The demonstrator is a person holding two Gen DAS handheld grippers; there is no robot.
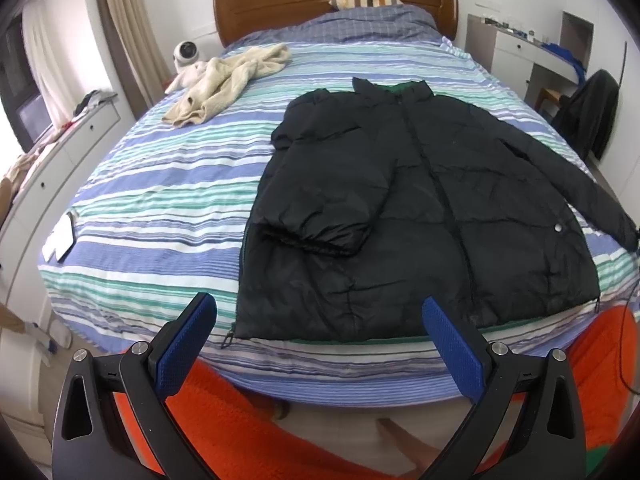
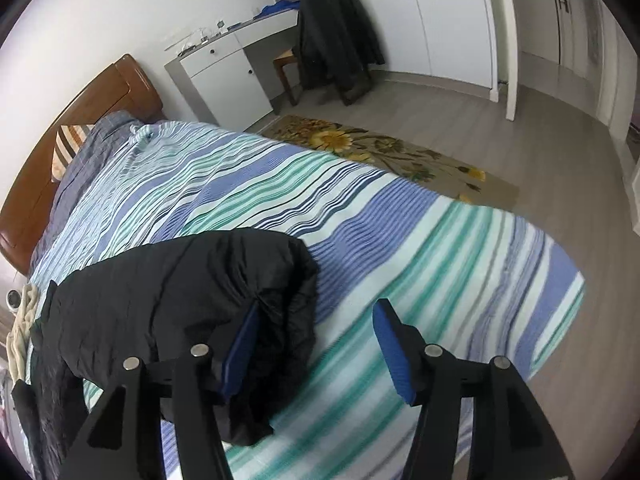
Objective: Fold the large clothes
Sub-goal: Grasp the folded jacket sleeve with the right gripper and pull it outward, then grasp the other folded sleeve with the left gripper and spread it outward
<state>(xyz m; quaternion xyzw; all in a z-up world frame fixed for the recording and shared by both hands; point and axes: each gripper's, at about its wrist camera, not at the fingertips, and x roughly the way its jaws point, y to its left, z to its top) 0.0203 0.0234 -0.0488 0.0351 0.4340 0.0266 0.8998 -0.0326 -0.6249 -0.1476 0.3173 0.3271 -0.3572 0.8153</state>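
A black puffer jacket point(image 1: 420, 200) lies front-up on the striped bed point(image 1: 160, 200), collar toward the headboard. One sleeve point(image 1: 312, 220) is folded across its chest; the other sleeve point(image 1: 600, 204) stretches out to the bed's right edge. My left gripper point(image 1: 318, 308) hovers open over the jacket's hem, nothing between its blue pads point(image 1: 188, 352). In the right wrist view, the outstretched sleeve point(image 2: 180, 288) ends in a bunched cuff point(image 2: 288, 320) lying against the left finger of my right gripper point(image 2: 316, 312). That gripper stands open, and the pads do not press the cuff.
A beige garment point(image 1: 228, 80) and a small white camera point(image 1: 186, 54) lie near the bed's far left corner. A white object point(image 1: 60, 240) sits at the left edge. A chair with a dark coat point(image 2: 336, 28), a desk point(image 2: 224, 68) and a floral rug point(image 2: 380, 152) stand right of the bed.
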